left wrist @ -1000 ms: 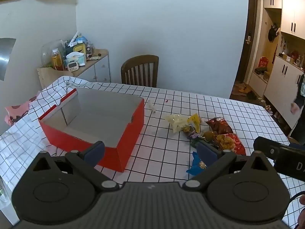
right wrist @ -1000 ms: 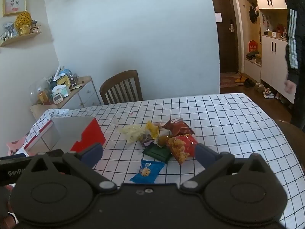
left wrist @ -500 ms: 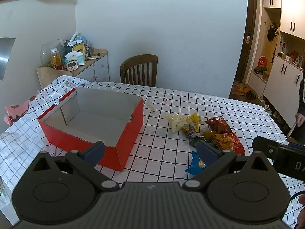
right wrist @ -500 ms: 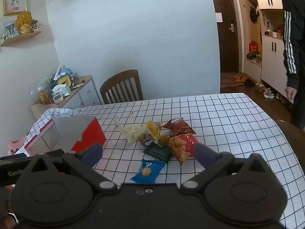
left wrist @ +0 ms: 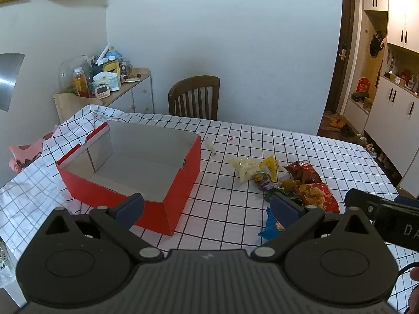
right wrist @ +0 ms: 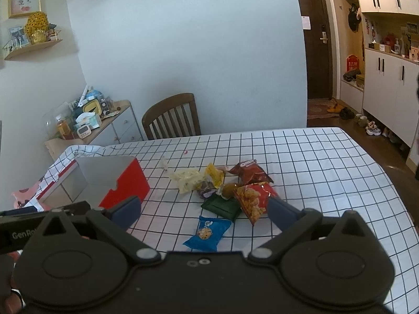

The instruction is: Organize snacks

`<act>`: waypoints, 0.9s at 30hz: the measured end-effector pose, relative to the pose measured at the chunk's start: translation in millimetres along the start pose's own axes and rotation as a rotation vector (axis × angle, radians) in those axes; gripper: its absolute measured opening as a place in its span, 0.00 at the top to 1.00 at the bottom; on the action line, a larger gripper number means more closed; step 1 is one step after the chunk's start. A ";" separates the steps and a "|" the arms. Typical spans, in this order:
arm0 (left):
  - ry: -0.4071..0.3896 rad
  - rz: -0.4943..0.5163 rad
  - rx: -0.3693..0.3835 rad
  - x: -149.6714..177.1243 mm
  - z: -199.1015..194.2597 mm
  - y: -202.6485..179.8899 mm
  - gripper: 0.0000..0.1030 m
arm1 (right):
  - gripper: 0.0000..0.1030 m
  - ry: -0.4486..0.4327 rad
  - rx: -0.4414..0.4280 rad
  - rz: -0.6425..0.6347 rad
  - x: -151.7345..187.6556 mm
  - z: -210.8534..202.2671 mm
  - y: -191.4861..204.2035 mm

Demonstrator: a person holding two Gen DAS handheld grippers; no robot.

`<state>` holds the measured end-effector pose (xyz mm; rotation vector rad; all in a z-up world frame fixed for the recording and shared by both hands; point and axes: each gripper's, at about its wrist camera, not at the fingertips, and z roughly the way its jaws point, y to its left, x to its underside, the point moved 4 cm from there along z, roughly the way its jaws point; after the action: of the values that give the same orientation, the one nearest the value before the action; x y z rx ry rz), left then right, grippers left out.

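- Barely shifting since a second ago: both views keeping nearly the same framing, snacks and box lying where they were; only a person at the right edge of the right wrist view slipping almost out of sight.
- Hovering above the near edge of the desk (right wrist: 327,157), left gripper (left wrist: 207,205) with fingers spread wide, grasping nothing.
- Hovering likewise, right gripper (right wrist: 203,208) with fingers released and wide apart, nothing between them.
- Sitting empty on the desk, red box (left wrist: 136,167), open top facing up, taken here as the landmark.
- Lying loose to the right of the red box, well apart from its wall: snack pile (right wrist: 222,185), with pale, yellow, dark red, green and orange-printed packets overlapping.
- Lying nearest, right of the red box and on the near side of the pile: blue cookie packet (right wrist: 208,233), flat, long axis running roughly away from the right gripper, tilted slightly rightward.
- Sitting just ahead of and below the right fingers, almost centred in their gap; judging the right hand the nearer and better placed, the left facing the box instead.
- Probably calling for a short forward-and-down reach, fingers closing across the packet's narrow width.
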<state>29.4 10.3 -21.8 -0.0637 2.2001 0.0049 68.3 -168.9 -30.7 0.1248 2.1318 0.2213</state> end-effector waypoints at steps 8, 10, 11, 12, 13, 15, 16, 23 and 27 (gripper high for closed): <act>-0.002 0.004 0.001 1.0 0.0 -0.7 0.00 | 0.00 0.000 -0.001 0.001 0.0 -0.2 -0.4; -0.005 0.007 -0.001 0.8 -0.2 -1.5 0.00 | 0.00 -0.001 0.000 0.002 0.1 -0.4 -0.7; -0.005 0.008 0.000 0.4 -0.2 -1.9 0.00 | 0.00 -0.001 0.001 0.003 0.2 -0.1 -0.6; -0.005 0.009 0.001 0.4 -0.2 -2.6 0.00 | 0.00 -0.001 0.002 0.003 0.2 0.0 -0.7; -0.006 0.011 0.002 0.2 -0.3 -4.0 0.00 | 0.00 -0.002 0.001 0.003 0.3 -0.1 -0.6; -0.008 0.012 0.002 0.1 -0.3 -4.8 0.00 | 0.00 -0.004 0.001 0.003 0.2 -0.3 -0.6; -0.009 0.013 0.004 0.1 -0.5 -4.5 0.00 | 0.00 -0.004 0.000 0.003 0.2 0.0 -0.6; -0.013 0.016 0.009 -0.2 0.1 -5.3 0.00 | 0.00 -0.007 -0.003 0.006 0.0 -0.3 -1.8; -0.013 0.016 0.009 -0.9 0.4 -5.3 0.00 | 0.00 -0.011 -0.004 0.006 -0.5 -0.6 -2.1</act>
<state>30.6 5.0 -21.2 -0.0404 2.1873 0.0047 68.1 -171.1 -30.5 0.1301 2.1204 0.2276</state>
